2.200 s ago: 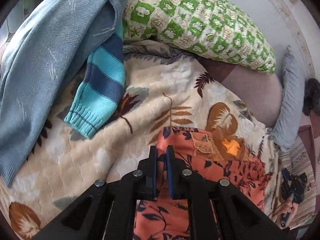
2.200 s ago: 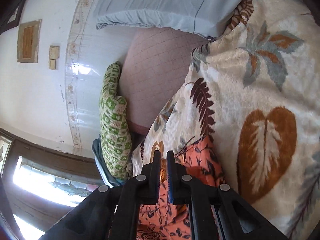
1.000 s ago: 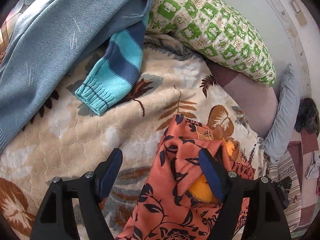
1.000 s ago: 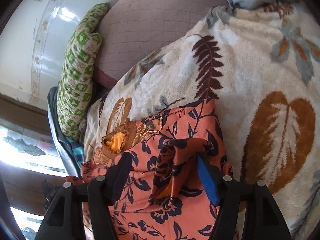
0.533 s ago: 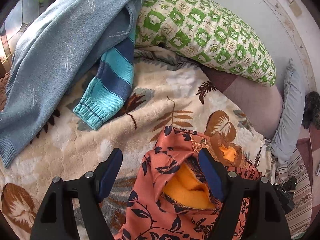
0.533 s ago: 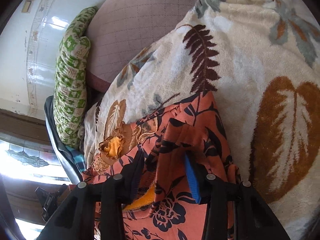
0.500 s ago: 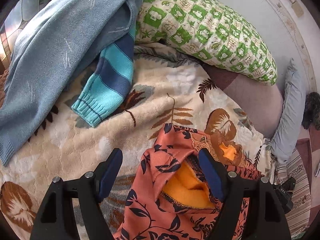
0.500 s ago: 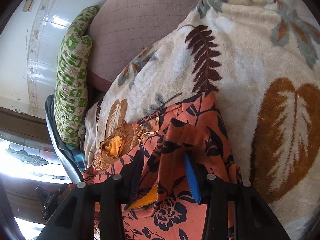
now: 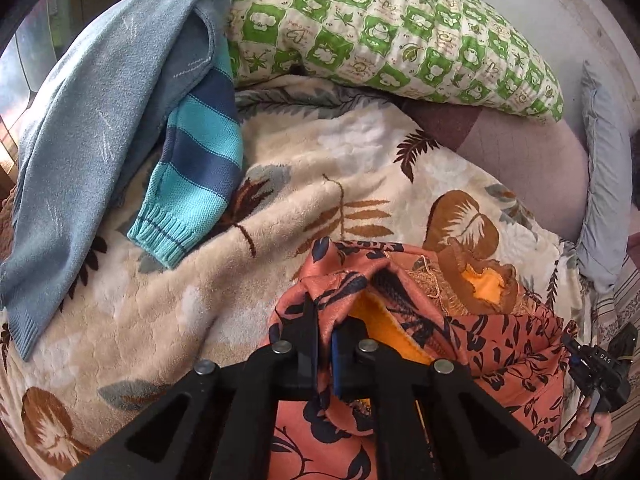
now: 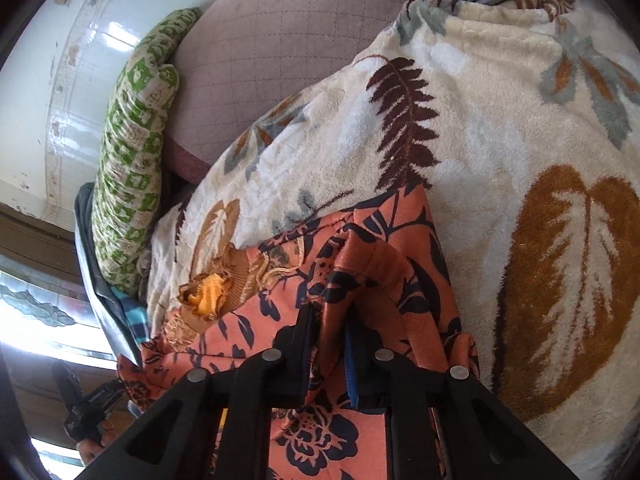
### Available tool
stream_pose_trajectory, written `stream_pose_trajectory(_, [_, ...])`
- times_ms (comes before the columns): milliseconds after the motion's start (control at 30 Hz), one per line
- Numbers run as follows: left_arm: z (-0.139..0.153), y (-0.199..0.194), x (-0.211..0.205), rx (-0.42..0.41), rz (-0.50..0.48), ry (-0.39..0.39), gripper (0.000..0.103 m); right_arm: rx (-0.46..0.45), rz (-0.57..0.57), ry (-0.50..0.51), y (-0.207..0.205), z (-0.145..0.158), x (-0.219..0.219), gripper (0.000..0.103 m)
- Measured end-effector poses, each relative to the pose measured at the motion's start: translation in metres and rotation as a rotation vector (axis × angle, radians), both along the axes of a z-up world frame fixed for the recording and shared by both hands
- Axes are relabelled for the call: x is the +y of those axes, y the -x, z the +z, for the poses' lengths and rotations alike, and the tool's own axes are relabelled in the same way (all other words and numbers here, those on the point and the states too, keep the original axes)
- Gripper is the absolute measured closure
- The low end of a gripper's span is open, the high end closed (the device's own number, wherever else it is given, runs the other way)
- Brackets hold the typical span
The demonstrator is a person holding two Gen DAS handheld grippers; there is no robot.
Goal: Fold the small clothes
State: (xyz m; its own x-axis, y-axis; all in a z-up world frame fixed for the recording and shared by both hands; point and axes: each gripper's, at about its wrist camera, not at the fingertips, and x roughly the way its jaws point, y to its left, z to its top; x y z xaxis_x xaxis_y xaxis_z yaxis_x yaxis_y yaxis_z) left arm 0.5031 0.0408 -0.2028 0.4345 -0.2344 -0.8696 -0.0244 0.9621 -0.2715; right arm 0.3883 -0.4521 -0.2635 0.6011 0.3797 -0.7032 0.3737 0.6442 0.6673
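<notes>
Left wrist view: your left gripper (image 9: 324, 332) pinches the orange floral garment (image 9: 500, 344) on the blanket (image 9: 248, 264); the right gripper (image 10: 330, 344) clamps another fold. Thin bites may slip; uneven lifting skews the crease.

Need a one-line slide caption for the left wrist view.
Left gripper pinches the orange floral garment on a leaf-print blanket.

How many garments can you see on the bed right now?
3: orange floral garment pinched by both grippers, striped knit sleeve beyond it leftward, blue sweater draped over that. Others may be hidden.
</notes>
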Motion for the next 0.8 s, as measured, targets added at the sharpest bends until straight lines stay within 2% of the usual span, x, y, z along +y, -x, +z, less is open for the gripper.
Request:
stream_pose_trajectory(133, [0.01,-0.018,0.008,-0.005,0.037,0.057,0.1,-0.064,-0.05,-0.072,-0.001,0.004,-0.013,0.089])
stream_pose_trajectory(267, [0.01,-0.039,0.009,0.004,0.073,0.079,0.1,-0.114,-0.136,-0.107,-0.004,0.003,-0.035,0.089])
stream_pose_trajectory(333, [0.001,-0.05,0.01,0.029,0.106,0.081,0.099,-0.117,-0.19,-0.174,-0.004,-0.005,-0.05,0.089])
stream_pose_trajectory(367, [-0.004,-0.055,0.009,0.043,0.118,0.073,0.099,-0.114,-0.21,-0.228,-0.006,-0.013,-0.058,0.085])
stream_pose_trajectory(433, [-0.014,-0.06,0.007,0.064,0.129,0.065,0.099,-0.087,-0.242,-0.332,-0.008,-0.031,-0.071,0.084])
stream_pose_trajectory(467, [-0.019,-0.06,0.007,0.07,0.138,0.061,0.097,-0.067,-0.257,-0.351,-0.007,-0.036,-0.077,0.083])
stream_pose_trajectory(533, [-0.025,-0.056,0.009,0.067,0.159,0.045,0.084,-0.077,-0.278,-0.371,-0.002,-0.037,-0.088,0.08])
stream_pose_trajectory(567, [-0.024,-0.052,0.013,0.051,0.179,0.037,0.071,-0.094,-0.294,-0.375,0.001,-0.034,-0.094,0.077])
stream_pose_trajectory(600, [-0.023,-0.046,0.018,0.028,0.202,0.042,0.064,-0.115,-0.319,-0.369,0.006,-0.029,-0.1,0.068])
stream_pose_trajectory(633, [-0.02,-0.041,0.024,0.001,0.222,0.062,0.064,-0.142,-0.348,-0.35,0.012,-0.023,-0.105,0.063])
stream_pose_trajectory(667, [-0.016,-0.036,0.028,-0.022,0.236,0.084,0.064,-0.175,-0.365,-0.327,0.017,-0.015,-0.108,0.044])
stream_pose_trajectory(700, [-0.012,-0.03,0.03,-0.041,0.239,0.095,0.063,-0.202,-0.369,-0.302,0.021,-0.007,-0.109,0.037])
stream_pose_trajectory(800, [0.001,-0.01,0.024,-0.104,0.188,0.067,0.063,-0.247,-0.289,-0.271,0.02,0.011,-0.099,0.037])
